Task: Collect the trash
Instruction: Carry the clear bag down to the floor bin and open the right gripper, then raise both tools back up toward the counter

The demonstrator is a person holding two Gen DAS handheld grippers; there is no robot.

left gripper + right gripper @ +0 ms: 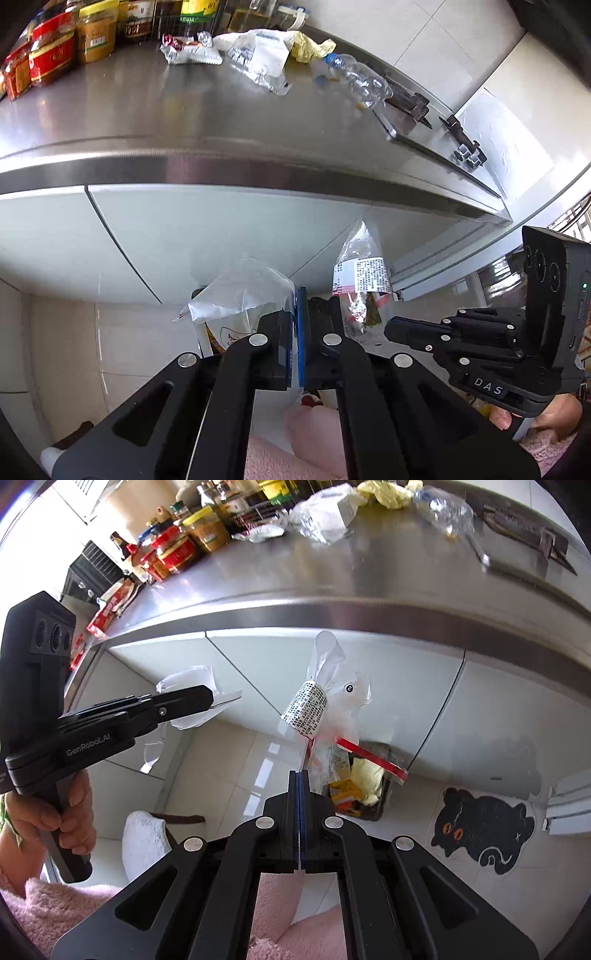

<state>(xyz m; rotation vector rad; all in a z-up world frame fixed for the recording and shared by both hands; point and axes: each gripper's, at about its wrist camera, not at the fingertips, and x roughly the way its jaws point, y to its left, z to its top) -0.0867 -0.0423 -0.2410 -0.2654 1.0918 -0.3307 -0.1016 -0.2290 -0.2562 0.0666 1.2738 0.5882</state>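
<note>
Below the bench (332, 609) edge, the left gripper (295, 317) and right gripper (300, 794) each have jaws clamped on a clear wrapper (240, 291) and a printed wrapper (325, 709), carrying them toward the bin (369, 775) on the floor beneath.

black cat mat (484, 836), yellow crumpled paper (310, 46)

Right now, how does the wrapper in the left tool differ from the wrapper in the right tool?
The left tool pinches a plain, milky wrapper without visible print. The right tool pinches a clear wrapper with a printed label and red strip. Both are crumpled plastic, held below the counter edge.
</note>
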